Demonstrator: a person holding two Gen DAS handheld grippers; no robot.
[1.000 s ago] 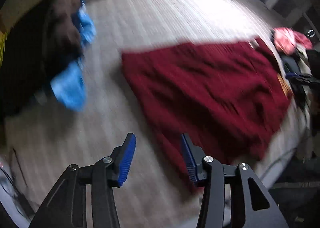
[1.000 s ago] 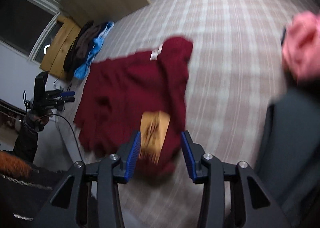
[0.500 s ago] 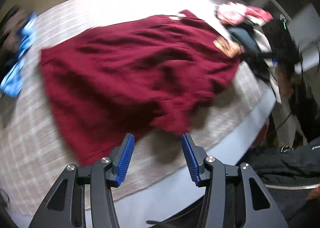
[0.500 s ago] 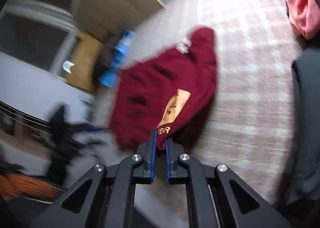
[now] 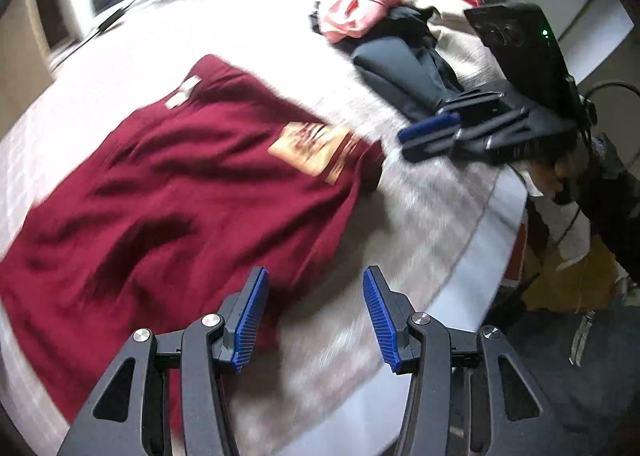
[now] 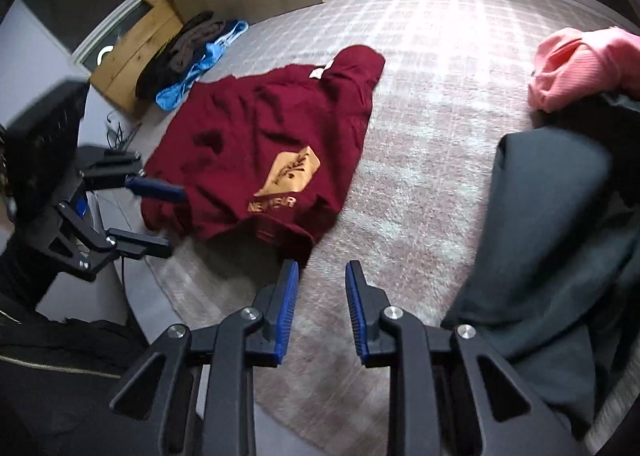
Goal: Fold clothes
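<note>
One fold looked done: the maroon shirt (image 6: 260, 148) lay doubled on the bed (image 6: 420, 128). My left gripper (image 5: 314, 316) hung apart and empty beside it; my right gripper (image 6: 320, 308) was opening, nothing between. More folds remained.

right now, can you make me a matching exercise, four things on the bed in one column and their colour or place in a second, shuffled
Things:
1. sweater with the orange patch
2. garment at the far right edge
3. big cloth beside the right gripper
4. thin garment by the wooden board

Matches:
a. dark grey-green, near right
b. maroon, spread in the middle
c. light blue, far left beside a brown heap
d. pink, bunched up

Pairs: 1-b, 2-d, 3-a, 4-c
</note>
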